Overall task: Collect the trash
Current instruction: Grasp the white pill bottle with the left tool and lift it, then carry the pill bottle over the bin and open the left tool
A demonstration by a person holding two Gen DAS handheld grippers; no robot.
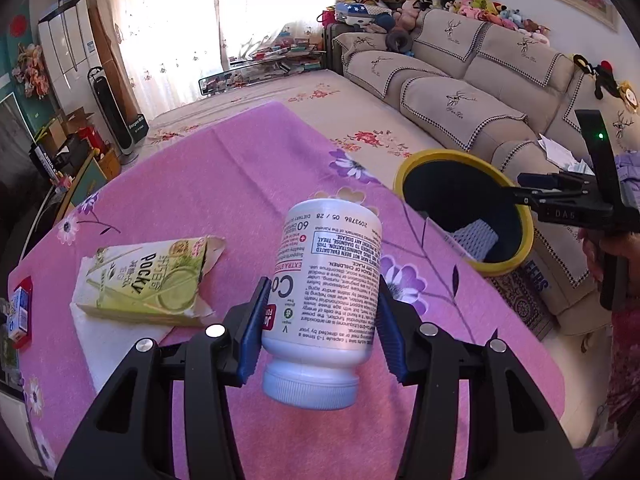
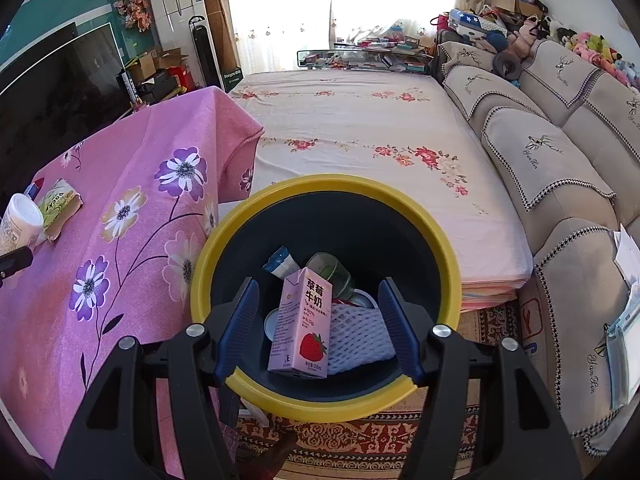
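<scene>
While the left gripper (image 1: 318,324) sits at the lower centre of the left wrist view, its blue pads (image 1: 252,332) are clenched on a white supplement bottle (image 1: 326,292), held cap-down toward the camera and raised above the pink flowered tablecloth (image 1: 224,184). To the left of the bottle in that frame, a torn green Pocky box (image 1: 148,284) lies flat on a white napkin (image 1: 104,340), which rests on the cloth. At the right edge of the same view, the right gripper (image 1: 516,196) reaches in horizontally over the mouth of the yellow-rimmed bin (image 1: 404,172), with a hand (image 1: 592,248) partly visible behind it. The right wrist view looks straight down into that bin (image 2: 208,280), with the right gripper (image 2: 318,324) released and its jaws standing wide apart above the opening, grasping nothing. Only this view discloses the bin's contents: a pink strawberry milk carton (image 2: 300,324), white foam netting (image 2: 356,336), a blue-and-white tube (image 2: 280,262), and a clear cup (image 2: 332,270). The bottle (image 2: 20,220) and Pocky box (image 2: 58,204) appear small at its left edge. A flower-printed bed (image 2: 360,128) and beige sofa (image 2: 540,152) fill the upper right of both views.
</scene>
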